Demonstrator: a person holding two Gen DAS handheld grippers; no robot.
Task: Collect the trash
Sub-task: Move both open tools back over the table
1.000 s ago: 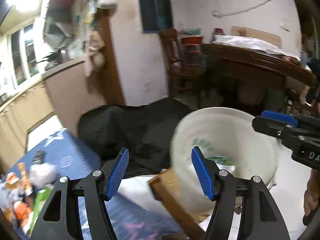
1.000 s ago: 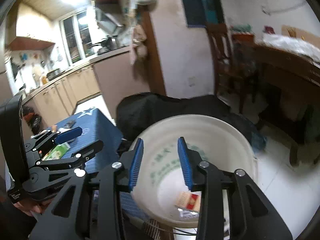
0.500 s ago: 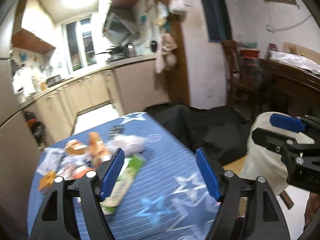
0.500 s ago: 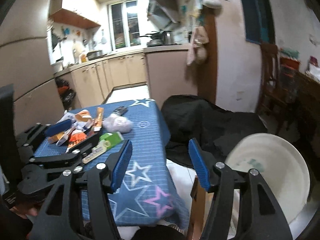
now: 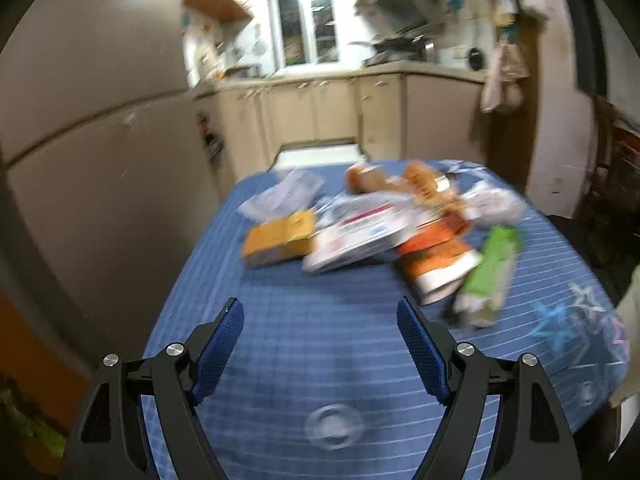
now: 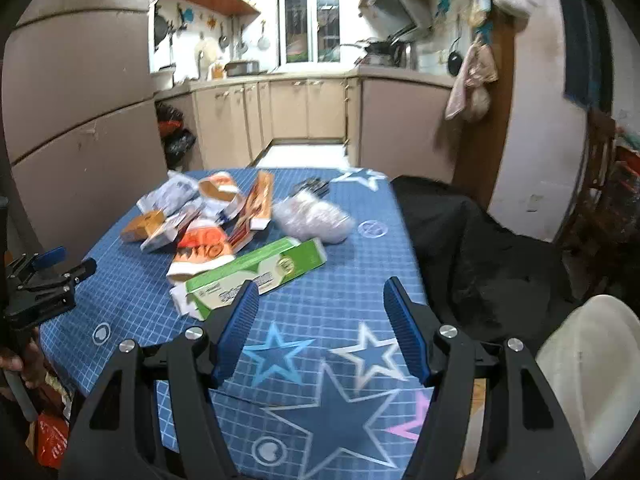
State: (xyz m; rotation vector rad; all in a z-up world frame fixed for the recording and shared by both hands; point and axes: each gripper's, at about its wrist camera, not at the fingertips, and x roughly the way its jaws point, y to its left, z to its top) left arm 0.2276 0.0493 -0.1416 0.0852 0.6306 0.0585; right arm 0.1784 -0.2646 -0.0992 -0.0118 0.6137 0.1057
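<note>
A heap of trash lies on the blue star-patterned tablecloth (image 6: 340, 360): a long green box (image 6: 256, 272), an orange and white carton (image 6: 202, 252), a small yellow box (image 5: 280, 240), a flat white packet (image 5: 360, 236) and a crumpled clear bag (image 6: 312, 216). My right gripper (image 6: 320, 300) hovers over the cloth just short of the green box. Its jaws are opening with nothing between them. My left gripper (image 5: 320, 320) is open and empty above the near left part of the cloth (image 5: 312, 360), short of the heap. The white bin (image 6: 584, 380) stands off the table's right corner.
A black cloth-covered seat (image 6: 472, 248) stands right of the table. A tall beige fridge (image 6: 80, 120) stands close on the left. Kitchen cabinets (image 6: 304, 108) run along the back. A dark remote-like thing (image 6: 312, 188) lies at the table's far edge. The left gripper (image 6: 52, 264) shows at the left edge.
Both views have swung left, away from the white bin and onto the table with the trash heap. Both grippers' jaws stand wider than a second ago.
</note>
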